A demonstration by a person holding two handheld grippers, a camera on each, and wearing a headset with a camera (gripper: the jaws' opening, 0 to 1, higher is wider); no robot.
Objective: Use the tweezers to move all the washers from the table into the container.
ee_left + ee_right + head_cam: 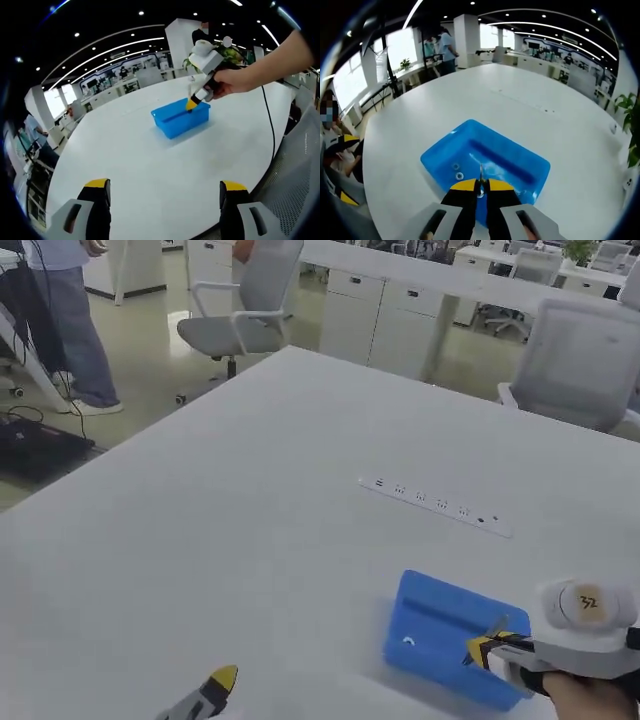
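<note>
Right gripper (482, 185): I read it as clenched, its two yellow-tipped jaws nearly together on the tweezers (480, 174), a thin metal sliver standing up between them.
Tweezers: their tips point down into the blue container (485, 162), over its middle. I cannot tell whether anything is pinched between the tips.
Washers (457, 171): I see two small rings on the container's floor, side by side and close to each other, towards the left wall in the right gripper view. They sit just left of the tweezers' tips.
Container: it rests flat on the white table (250, 540), an open blue box with low walls.
Hand (231, 82): in the left gripper view it grips the right gripper from above the container, with the yellow tip dipping inside the rim.
Left gripper (165, 184): released, with the jaws standing wide apart and nothing between them. It is well apart from the container and points towards it across bare table.
Power strip (435, 505): a pale flat bar lying on the table beyond the container's far side, apart from it.
Chair (250, 310): grey, off the table's far edge, well away from the container.
Person (70, 320): standing on the floor far to the left of the container, past the table.
</note>
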